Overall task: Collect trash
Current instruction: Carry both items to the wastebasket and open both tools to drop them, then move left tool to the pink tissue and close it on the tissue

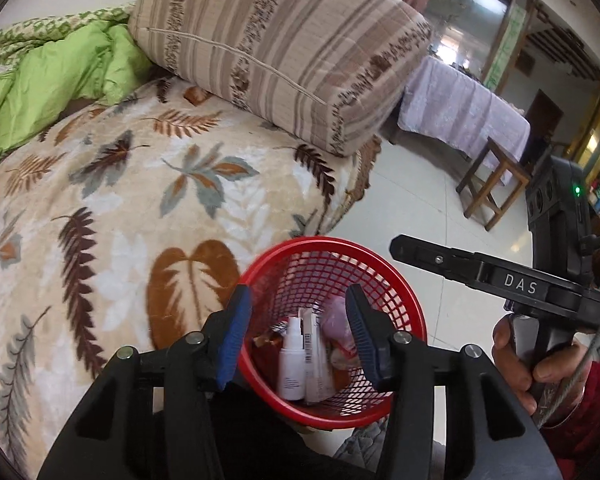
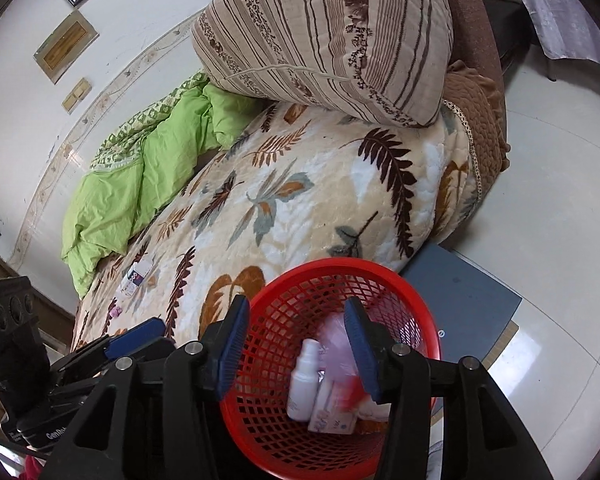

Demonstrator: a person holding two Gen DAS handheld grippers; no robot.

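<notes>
A red mesh basket (image 1: 404,300) stands beside the bed and holds a white spray bottle (image 1: 292,364), a small carton and a pinkish bag. It also shows in the right wrist view (image 2: 300,280) with the same bottle (image 2: 304,384). My left gripper (image 1: 298,332) is open and empty, hovering over the basket. My right gripper (image 2: 296,340) is open and empty over the basket too; its body (image 1: 500,276) shows at the right in the left wrist view. A small white packet (image 2: 134,280) and a tiny pink scrap (image 2: 116,311) lie on the leaf-patterned blanket (image 2: 300,184).
A striped bolster (image 1: 284,48) and a green quilt (image 1: 60,72) lie on the bed. A grey flat box (image 2: 464,292) lies on the tile floor by the basket. A wooden stool (image 1: 492,184) and a cloth-covered table (image 1: 460,108) stand further off.
</notes>
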